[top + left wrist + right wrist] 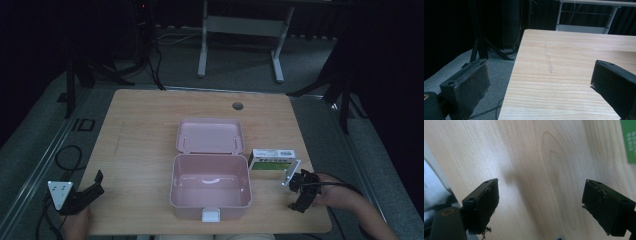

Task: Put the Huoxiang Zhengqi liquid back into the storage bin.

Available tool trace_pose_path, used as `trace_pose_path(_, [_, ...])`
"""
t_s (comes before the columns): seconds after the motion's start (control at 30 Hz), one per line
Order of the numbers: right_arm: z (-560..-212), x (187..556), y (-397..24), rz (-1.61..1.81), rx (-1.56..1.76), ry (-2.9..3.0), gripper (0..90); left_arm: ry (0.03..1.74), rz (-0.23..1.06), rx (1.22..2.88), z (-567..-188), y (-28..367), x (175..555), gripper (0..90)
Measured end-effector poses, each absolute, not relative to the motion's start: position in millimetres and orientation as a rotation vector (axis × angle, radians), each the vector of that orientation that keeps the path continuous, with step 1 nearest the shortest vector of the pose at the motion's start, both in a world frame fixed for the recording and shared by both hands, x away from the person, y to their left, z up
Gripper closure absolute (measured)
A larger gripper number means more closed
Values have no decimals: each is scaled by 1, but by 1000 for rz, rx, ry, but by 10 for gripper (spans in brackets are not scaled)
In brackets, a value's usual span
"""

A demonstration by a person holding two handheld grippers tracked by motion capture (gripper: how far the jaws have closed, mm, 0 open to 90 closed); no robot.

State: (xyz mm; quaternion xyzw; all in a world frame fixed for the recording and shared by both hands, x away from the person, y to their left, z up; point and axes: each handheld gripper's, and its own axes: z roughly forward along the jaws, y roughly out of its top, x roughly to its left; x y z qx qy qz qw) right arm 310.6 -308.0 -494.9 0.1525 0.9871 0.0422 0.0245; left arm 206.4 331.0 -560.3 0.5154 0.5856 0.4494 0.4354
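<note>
An open pink box [210, 202] sits mid-table with nothing in it, and its lid [210, 135] lies back flat behind it. A green and white carton [272, 160] lies just right of the box; its green edge [629, 140] shows at the upper right in the right gripper view. My right gripper [301, 192] hovers in front of the carton near the table's right front corner, open, with bare wood between its jaws [540, 205]. My left gripper [97, 184] rests at the front left corner, open over the table's left edge [539, 85].
The wooden table [574, 50] has a cable hole [237, 106] near its far edge. A white desk frame [240, 30] and dark stands are on the floor beyond. A black cable [67, 157] loops on the floor at the left.
</note>
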Motion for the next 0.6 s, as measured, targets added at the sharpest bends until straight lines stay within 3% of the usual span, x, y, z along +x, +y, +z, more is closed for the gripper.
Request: trace_pose_path(0.6, [-481, 304, -261, 9, 206, 3110, 146, 1451, 1112, 1294, -560, 331, 207, 21])
